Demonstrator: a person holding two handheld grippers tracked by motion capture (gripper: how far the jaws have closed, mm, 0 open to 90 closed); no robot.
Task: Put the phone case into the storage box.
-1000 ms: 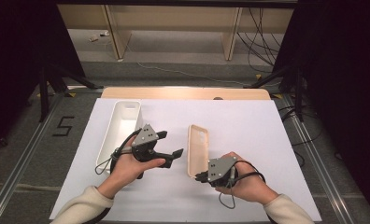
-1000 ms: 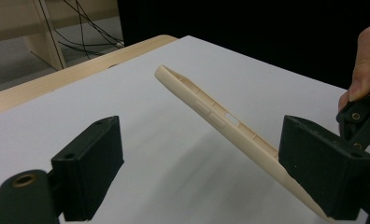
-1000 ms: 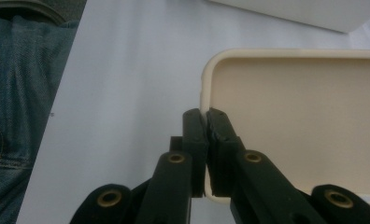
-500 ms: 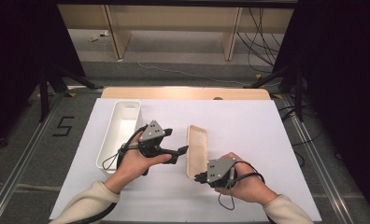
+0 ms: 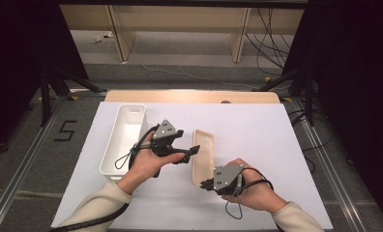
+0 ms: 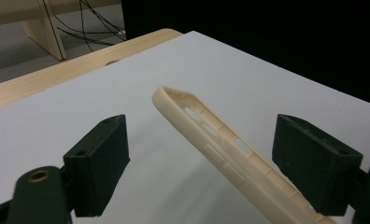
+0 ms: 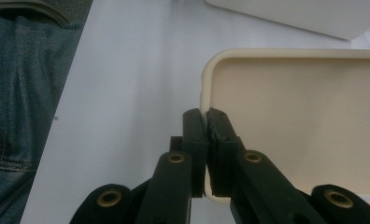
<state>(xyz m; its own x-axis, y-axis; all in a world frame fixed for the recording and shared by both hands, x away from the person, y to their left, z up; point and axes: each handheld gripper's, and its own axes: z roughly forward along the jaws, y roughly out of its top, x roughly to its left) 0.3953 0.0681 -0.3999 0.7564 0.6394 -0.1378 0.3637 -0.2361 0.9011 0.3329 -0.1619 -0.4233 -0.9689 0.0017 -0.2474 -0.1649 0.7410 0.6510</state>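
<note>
A cream phone case (image 5: 203,153) stands lengthwise in the middle of the white sheet, tipped up off it. My right gripper (image 5: 205,184) is shut on the rim at its near end; in the right gripper view the jaws (image 7: 204,119) pinch the thin wall of the case (image 7: 295,116). My left gripper (image 5: 190,154) reaches in from the left at the case's middle. In the left gripper view the case (image 6: 230,154) runs between the two pads without touching either. The left gripper (image 6: 206,158) is open, and its jaws have just been closing a little.
A long white bin (image 5: 124,137) lies at the left of the white sheet (image 5: 262,140), beside my left hand; its wall (image 7: 304,14) shows at the top of the right gripper view. A wooden table edge (image 5: 189,95) runs behind. The person's jeans (image 7: 19,93) sit by the near edge.
My left hand has moved right from beside the bin to the phone case, and its jaws now straddle the case. The right gripper and the case have stayed put.
</note>
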